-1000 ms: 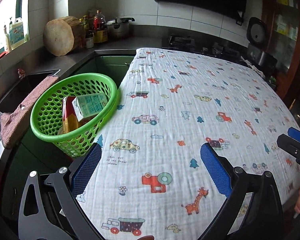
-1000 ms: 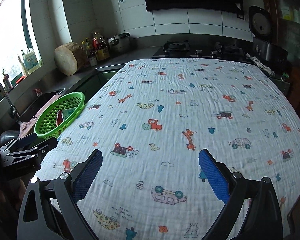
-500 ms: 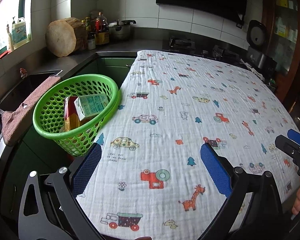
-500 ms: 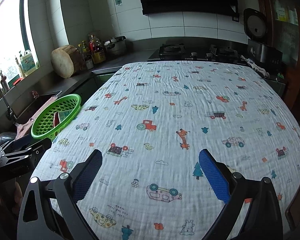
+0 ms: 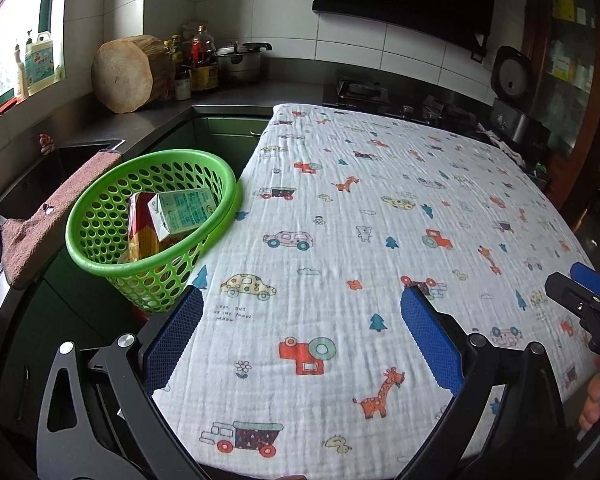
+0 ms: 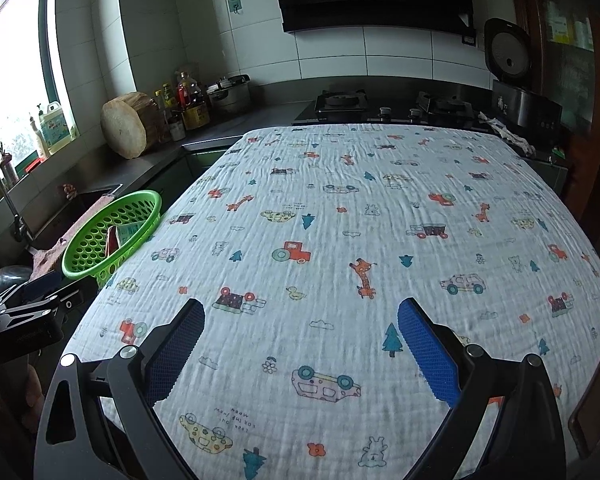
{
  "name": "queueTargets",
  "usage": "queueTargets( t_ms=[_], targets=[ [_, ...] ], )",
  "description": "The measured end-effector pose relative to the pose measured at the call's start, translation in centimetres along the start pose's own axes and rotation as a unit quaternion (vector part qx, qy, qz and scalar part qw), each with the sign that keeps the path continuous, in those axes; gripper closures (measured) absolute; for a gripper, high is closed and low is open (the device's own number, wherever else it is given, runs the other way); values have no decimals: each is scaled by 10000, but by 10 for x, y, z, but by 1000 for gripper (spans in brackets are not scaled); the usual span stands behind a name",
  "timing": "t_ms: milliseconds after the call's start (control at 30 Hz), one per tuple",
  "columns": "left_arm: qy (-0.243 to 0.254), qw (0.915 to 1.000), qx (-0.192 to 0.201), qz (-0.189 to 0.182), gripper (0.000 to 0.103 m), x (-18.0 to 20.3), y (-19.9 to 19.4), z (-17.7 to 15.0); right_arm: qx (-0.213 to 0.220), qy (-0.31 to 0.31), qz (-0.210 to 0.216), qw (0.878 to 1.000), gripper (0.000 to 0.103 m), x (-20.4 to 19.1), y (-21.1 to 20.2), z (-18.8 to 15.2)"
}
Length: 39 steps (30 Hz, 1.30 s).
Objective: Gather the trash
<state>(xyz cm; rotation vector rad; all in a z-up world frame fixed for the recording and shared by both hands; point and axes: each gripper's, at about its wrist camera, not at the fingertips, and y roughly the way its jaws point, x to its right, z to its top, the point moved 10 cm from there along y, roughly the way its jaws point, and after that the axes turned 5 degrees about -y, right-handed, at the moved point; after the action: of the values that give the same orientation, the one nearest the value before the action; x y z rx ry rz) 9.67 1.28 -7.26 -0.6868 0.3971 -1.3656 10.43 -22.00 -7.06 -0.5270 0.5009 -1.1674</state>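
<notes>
A green perforated basket point(image 5: 100, 196) stands just off the table's left edge; it also shows in the right wrist view point(image 6: 84, 248). In it lie a green-and-white carton point(image 5: 182, 210) and a red-and-yellow packet point(image 5: 140, 228). My left gripper point(image 5: 300, 332) is open and empty above the table's near left part, right of the basket. My right gripper point(image 6: 300, 344) is open and empty above the table's near edge. No loose trash shows on the cloth.
A white cloth point(image 5: 380, 220) printed with cars and giraffes covers the table. A pink towel point(image 5: 48, 220) hangs over the sink edge left of the basket. A wooden block point(image 5: 122, 74), bottles and a pot stand on the back counter. A rice cooker point(image 6: 516, 92) stands far right.
Both grippers have risen and drawn back a little from the table. The basket and its contents have not moved.
</notes>
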Motion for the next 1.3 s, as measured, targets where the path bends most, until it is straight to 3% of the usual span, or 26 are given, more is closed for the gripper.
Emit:
queueTargets(
  t_ms=[1300],
  targets=[
    [64,10000,-5,-41,5,7,0,0,-53,-114,23,9999,9,-6,5,-1]
  ],
)
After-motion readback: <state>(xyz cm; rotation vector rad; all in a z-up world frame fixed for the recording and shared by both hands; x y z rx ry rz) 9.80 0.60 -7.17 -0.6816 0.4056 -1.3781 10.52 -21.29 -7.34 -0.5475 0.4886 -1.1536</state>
